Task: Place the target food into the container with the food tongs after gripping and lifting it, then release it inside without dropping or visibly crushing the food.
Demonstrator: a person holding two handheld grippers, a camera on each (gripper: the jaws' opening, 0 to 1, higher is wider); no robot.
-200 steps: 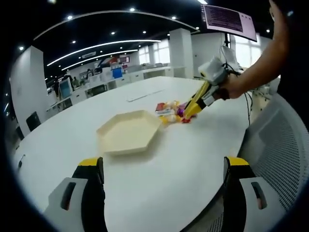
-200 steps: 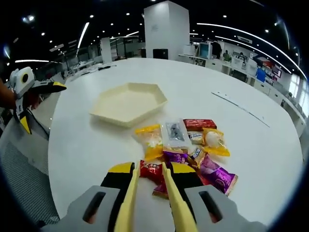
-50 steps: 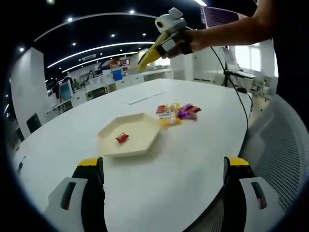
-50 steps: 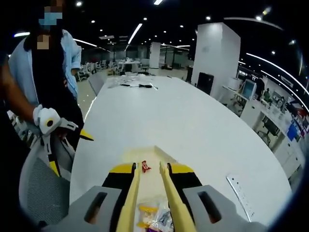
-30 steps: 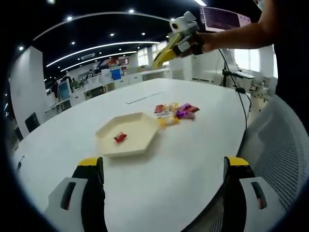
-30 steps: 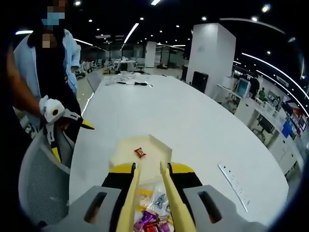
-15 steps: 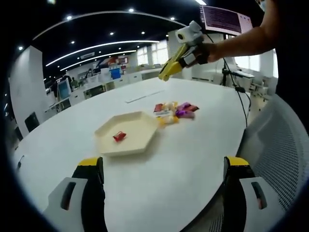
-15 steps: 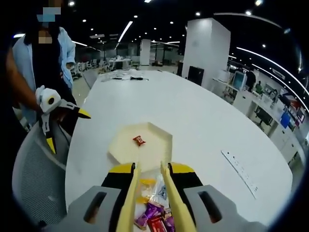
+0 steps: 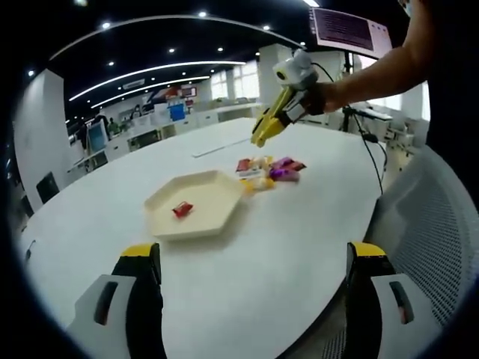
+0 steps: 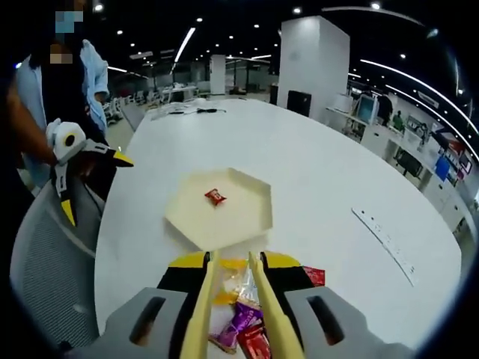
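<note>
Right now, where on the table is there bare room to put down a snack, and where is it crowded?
The hexagonal tray is mostly bare: one red candy lies in it, floor free all around. The white table is bare between the tray and the left gripper. It is crowded at the snack pile, under the right gripper, jaws slightly apart.

Left claw (image 9: 251, 299) low, jaws spread wide, right claw (image 10: 233, 310) raised, angled down, jaws narrowly parted, empty.
</note>
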